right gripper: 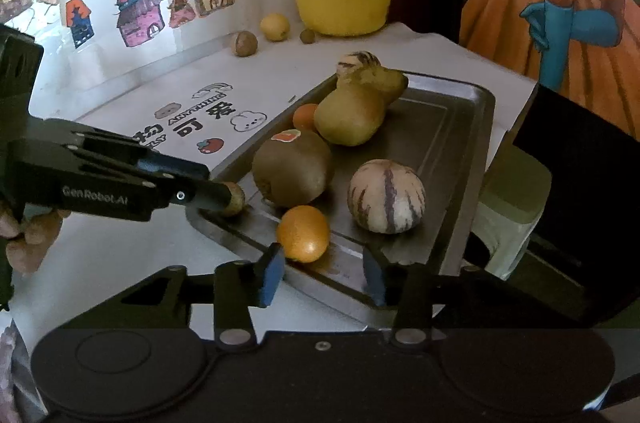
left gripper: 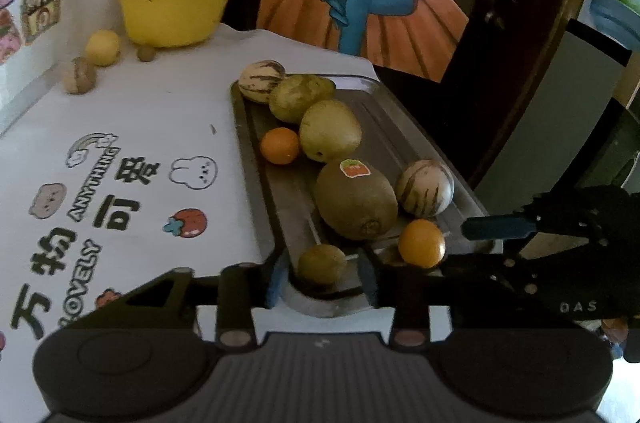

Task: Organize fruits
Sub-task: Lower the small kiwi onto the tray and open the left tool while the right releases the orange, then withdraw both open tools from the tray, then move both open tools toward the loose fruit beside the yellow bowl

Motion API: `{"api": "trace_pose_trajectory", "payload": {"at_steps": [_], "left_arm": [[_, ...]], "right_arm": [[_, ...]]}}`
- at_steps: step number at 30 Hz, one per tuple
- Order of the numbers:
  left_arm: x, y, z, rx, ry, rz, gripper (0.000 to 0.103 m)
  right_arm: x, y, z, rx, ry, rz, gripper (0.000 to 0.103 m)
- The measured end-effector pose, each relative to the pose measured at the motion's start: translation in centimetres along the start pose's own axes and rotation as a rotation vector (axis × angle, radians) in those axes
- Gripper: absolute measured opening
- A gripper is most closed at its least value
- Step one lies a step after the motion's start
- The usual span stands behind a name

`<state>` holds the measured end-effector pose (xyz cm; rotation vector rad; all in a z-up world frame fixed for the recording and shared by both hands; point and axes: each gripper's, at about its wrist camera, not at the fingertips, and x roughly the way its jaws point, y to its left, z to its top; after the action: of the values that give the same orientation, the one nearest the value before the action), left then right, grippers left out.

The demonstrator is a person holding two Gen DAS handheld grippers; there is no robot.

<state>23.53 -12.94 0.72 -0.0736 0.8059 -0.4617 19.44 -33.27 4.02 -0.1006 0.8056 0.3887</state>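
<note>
Both grippers (left gripper: 322, 279) (right gripper: 324, 277) gape beside tray (right gripper: 472, 151) fruit

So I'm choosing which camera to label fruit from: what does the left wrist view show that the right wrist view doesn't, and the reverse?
Only the left wrist view shows the small greenish fruit whole, between the left gripper's fingers; the right view shows just its tip. Only the right wrist view shows the open right gripper with its fingers near the front orange, and the person's hand. Both show the metal tray, kiwi, striped melon and yellow bowl.
</note>
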Motion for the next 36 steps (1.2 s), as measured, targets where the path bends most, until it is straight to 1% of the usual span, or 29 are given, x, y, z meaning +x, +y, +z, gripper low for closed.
{"api": "trace_pose_trajectory", "payload": {"at_steps": [2, 4, 5, 6, 8, 9, 11, 12, 13, 14, 16, 18, 22, 25, 28, 31, 32, 33, 36], "left_arm": [[-0.7, 0.1, -0.1, -0.006, -0.012, 0.014, 0.063], [-1.4, 0.1, -0.2, -0.005, -0.018, 0.025, 0.072], [-1.8, 0.2, -0.3, -0.005, -0.019, 0.030, 0.079], [-2.2, 0.2, -0.4, -0.005, -0.023, 0.035, 0.083], [-3.0, 0.3, -0.6, 0.000, -0.030, 0.050, 0.086], [-3.4, 0.3, -0.6, 0.003, -0.032, 0.055, 0.088], [-4.3, 0.5, -0.8, 0.001, -0.037, 0.068, 0.098], [-4.8, 0.6, -0.9, -0.001, -0.040, 0.074, 0.099], [-5.3, 0.8, -1.0, -0.004, -0.042, 0.077, 0.099], [-5.7, 0.9, -1.0, -0.005, -0.039, 0.077, 0.100], [-6.6, 1.2, -1.2, -0.006, -0.030, 0.083, 0.102], [-7.5, 1.5, -1.4, 0.005, -0.013, 0.102, 0.102], [-8.3, 2.1, -1.7, 0.030, 0.066, 0.188, 0.102], [-9.2, 2.9, -2.0, 0.030, 0.089, 0.222, 0.102], [-10.3, 3.8, -2.0, 0.006, 0.110, 0.249, 0.102], [-11.8, 4.7, -1.2, 0.003, 0.125, 0.268, 0.102], [-12.6, 4.9, -0.6, 0.013, 0.120, 0.286, 0.102], [-13.4, 5.1, 0.0, 0.024, 0.108, 0.306, 0.102], [-15.9, 5.8, 2.6, 0.068, 0.054, 0.375, 0.102]], "right_arm": [[-0.7, 0.3, -0.2, -0.001, -0.007, -0.003, 0.060], [-1.3, 0.7, -0.3, 0.004, -0.007, -0.004, 0.065], [-1.6, 0.9, -0.3, 0.006, -0.008, -0.007, 0.069], [-1.9, 1.1, -0.4, 0.009, -0.010, -0.009, 0.072], [-2.6, 1.3, -0.4, 0.014, -0.012, -0.012, 0.080], [-3.0, 1.5, -0.4, 0.014, -0.014, -0.013, 0.082], [-3.7, 1.9, -0.4, 0.010, -0.012, -0.018, 0.091], [-4.1, 2.2, -0.4, 0.006, -0.008, -0.022, 0.093], [-4.4, 2.5, -0.4, 0.002, -0.004, -0.026, 0.098], [-4.7, 2.8, -0.4, -0.001, 0.000, -0.031, 0.099], [-5.4, 3.5, -0.4, -0.008, 0.013, -0.033, 0.101], [-5.9, 4.2, -0.4, -0.007, 0.035, -0.026, 0.102], [-6.2, 5.9, -0.4, 0.011, 0.105, 0.011, 0.102], [-6.3, 7.5, -0.3, 0.002, 0.151, 0.032, 0.102], [-6.6, 9.3, 0.6, -0.015, 0.188, 0.048, 0.102], [-7.5, 10.9, 2.7, -0.027, 0.202, 0.076, 0.102], [-7.9, 11.3, 3.6, -0.024, 0.206, 0.088, 0.102], [-8.2, 11.6, 4.7, -0.009, 0.215, 0.105, 0.102], [-8.8, 11.4, 8.6, 0.092, 0.230, 0.156, 0.102]]}}
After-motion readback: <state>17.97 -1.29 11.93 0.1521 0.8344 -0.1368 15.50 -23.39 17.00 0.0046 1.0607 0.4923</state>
